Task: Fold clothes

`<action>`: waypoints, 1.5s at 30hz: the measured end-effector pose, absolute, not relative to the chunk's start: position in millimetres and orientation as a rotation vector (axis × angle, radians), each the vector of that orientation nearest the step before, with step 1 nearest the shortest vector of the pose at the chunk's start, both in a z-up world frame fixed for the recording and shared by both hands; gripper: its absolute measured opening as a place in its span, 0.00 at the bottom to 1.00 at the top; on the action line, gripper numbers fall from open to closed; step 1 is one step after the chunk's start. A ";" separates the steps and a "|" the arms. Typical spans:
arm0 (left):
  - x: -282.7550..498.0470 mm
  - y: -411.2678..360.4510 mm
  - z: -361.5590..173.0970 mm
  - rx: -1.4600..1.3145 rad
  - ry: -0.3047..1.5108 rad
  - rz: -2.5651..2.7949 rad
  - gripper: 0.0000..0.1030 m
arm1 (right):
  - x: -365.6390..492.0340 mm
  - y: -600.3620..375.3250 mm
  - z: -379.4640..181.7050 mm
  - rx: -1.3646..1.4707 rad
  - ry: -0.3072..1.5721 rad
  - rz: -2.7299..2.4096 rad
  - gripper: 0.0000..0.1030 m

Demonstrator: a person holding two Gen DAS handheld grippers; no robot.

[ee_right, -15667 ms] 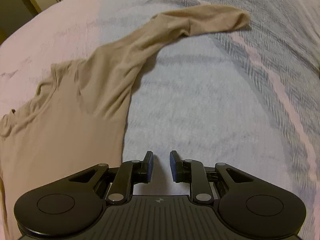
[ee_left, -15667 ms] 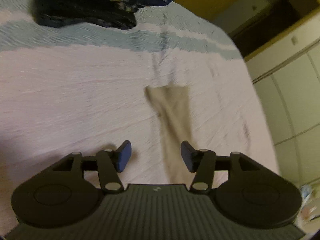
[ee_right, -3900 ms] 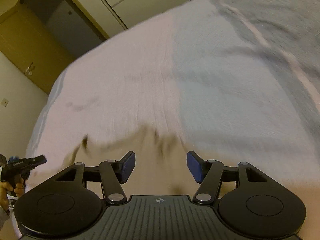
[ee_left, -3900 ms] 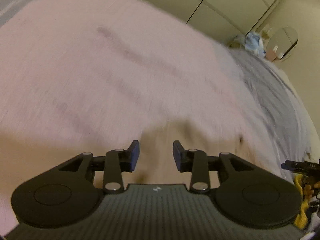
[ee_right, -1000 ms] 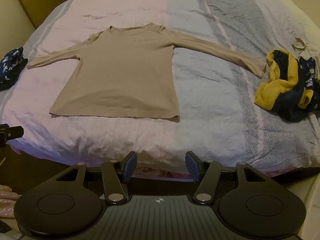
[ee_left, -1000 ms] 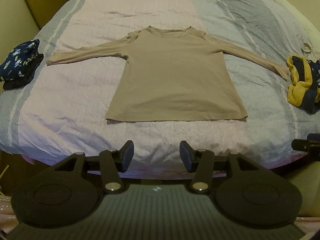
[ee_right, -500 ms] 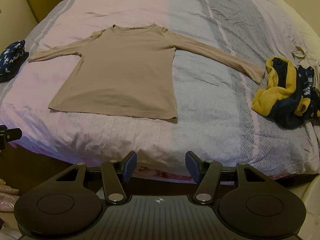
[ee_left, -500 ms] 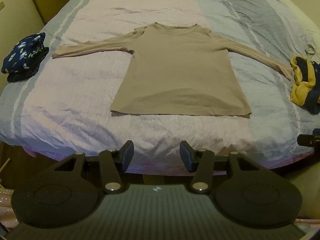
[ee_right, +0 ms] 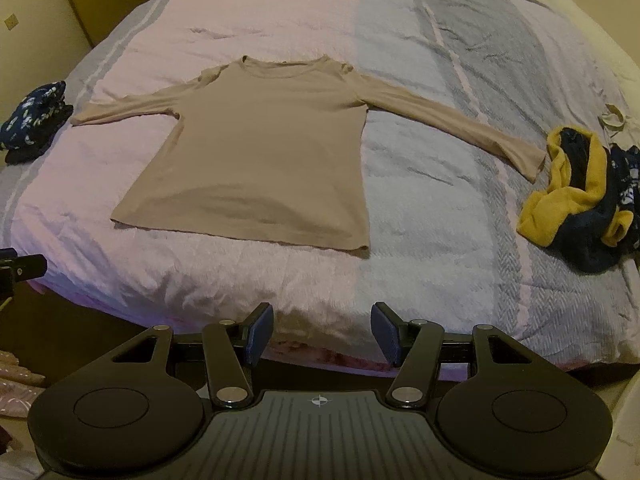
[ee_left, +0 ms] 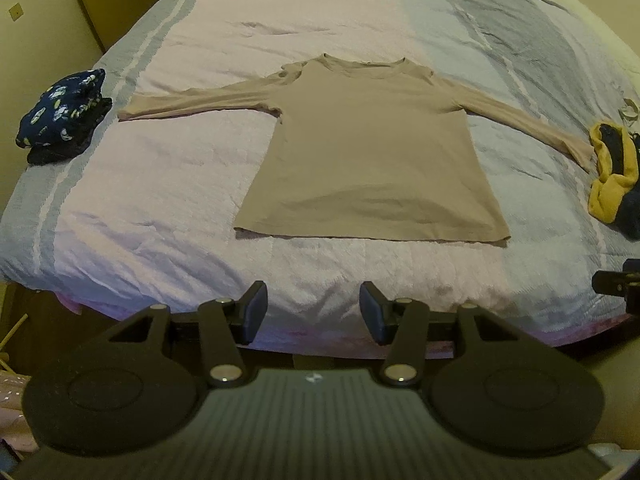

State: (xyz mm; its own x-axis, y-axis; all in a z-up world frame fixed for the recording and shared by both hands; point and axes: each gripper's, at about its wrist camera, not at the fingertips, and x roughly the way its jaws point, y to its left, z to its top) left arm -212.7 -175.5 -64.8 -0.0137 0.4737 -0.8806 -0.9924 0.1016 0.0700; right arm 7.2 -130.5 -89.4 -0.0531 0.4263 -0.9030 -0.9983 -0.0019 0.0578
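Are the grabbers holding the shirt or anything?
Nothing is held. The left gripper and right gripper are both open, short of the beige shirt.

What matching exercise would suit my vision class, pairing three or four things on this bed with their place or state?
Column 1:
1. beige long-sleeved shirt
2. navy patterned garment
3. yellow and navy garment
4. left hand-held gripper

Column 2:
A. crumpled near the bed's right edge
B. open, holding nothing
C. spread flat, sleeves out
D. bundled at the bed's left edge

Pairs: 1-C, 2-D, 3-A, 4-B
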 end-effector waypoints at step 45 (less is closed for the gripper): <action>-638.3 225.6 -304.9 -1.499 -0.089 1.627 0.37 | -10.2 235.5 -259.5 -0.469 1.256 1.087 0.56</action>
